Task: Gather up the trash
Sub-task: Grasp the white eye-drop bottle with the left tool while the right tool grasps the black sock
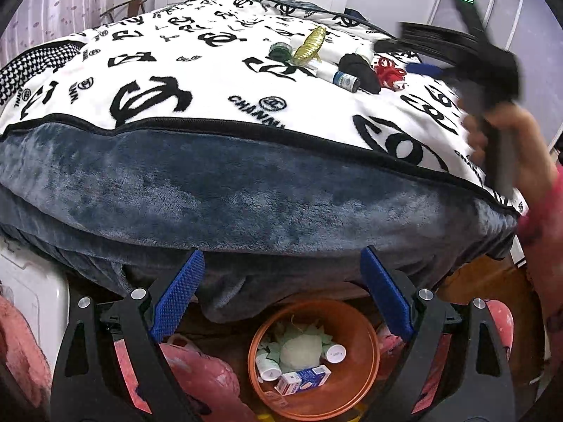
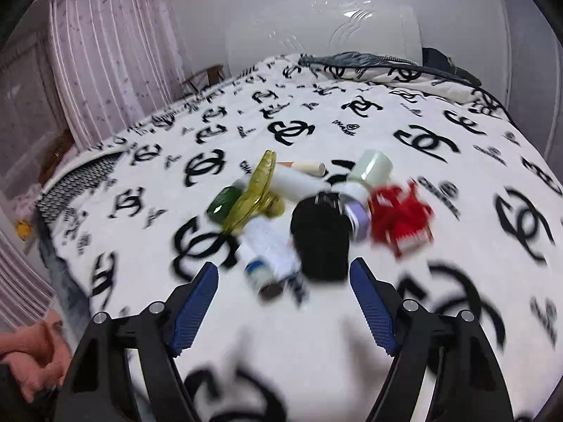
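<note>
A pile of trash lies on the white logo-print bedspread [image 2: 316, 334]: a green jar [image 2: 223, 204], a yellow fish-shaped plastic piece [image 2: 257, 190], a black lump [image 2: 322, 239], a red wrapper [image 2: 401, 218] and small white bottles [image 2: 262, 263]. My right gripper [image 2: 284, 265] hovers open just short of the pile, holding nothing. In the left wrist view it is a blurred shape [image 1: 422, 68] beside the same pile [image 1: 352, 66]. My left gripper [image 1: 281, 255] stands open and empty above an orange bin [image 1: 362, 369] on the floor, which holds paper, small bottles and a box.
The bed's blue-grey plush side [image 1: 246, 204] overhangs the bin. Pink items [image 1: 200, 369] lie on the floor around it, and a white cabinet [image 1: 31, 302] stands at the left. A hand [image 2: 38, 355] shows at the lower left. Curtains [image 2: 105, 52] and a white headboard [image 2: 323, 35] stand beyond.
</note>
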Available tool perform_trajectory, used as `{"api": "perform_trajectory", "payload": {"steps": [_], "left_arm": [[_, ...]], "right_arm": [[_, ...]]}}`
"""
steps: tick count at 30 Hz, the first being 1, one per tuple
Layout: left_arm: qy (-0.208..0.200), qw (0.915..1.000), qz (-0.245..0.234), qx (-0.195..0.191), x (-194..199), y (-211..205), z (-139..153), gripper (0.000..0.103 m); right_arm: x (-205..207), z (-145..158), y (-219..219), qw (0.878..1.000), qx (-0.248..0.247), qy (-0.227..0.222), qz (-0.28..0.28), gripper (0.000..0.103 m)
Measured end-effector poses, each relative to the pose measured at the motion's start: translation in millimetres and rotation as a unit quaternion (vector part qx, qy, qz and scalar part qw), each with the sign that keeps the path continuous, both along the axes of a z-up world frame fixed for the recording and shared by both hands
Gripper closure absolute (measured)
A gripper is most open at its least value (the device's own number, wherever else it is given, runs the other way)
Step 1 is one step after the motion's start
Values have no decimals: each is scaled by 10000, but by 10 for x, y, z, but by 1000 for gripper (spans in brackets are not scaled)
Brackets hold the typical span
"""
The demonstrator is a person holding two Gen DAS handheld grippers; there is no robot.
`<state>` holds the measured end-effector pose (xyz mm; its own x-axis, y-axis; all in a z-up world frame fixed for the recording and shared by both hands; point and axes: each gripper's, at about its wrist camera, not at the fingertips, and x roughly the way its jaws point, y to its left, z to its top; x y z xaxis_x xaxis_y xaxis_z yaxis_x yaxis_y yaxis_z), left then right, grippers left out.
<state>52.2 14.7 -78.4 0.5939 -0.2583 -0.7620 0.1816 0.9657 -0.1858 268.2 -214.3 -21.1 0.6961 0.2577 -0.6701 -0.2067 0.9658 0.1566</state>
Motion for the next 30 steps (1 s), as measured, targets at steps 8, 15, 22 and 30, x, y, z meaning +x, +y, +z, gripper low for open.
{"api": "perform_trajectory", "payload": {"steps": [8, 15, 22, 30], "left_arm": [[121, 9998, 128, -118, 98, 102, -55, 15], [119, 9998, 92, -95, 149, 71, -10, 15], [-34, 9997, -6, -253, 462, -195, 233, 15], [63, 9995, 202, -248, 1547, -816, 351, 16]], "right_arm": [[797, -450, 124, 9938, -564, 871, -399, 32], [662, -383, -118, 9938, 417, 851, -579, 55], [-403, 82, -480, 9929, 1188, 24, -48, 54], [-1817, 42, -904, 9894, 1333, -559, 113, 54]]}}
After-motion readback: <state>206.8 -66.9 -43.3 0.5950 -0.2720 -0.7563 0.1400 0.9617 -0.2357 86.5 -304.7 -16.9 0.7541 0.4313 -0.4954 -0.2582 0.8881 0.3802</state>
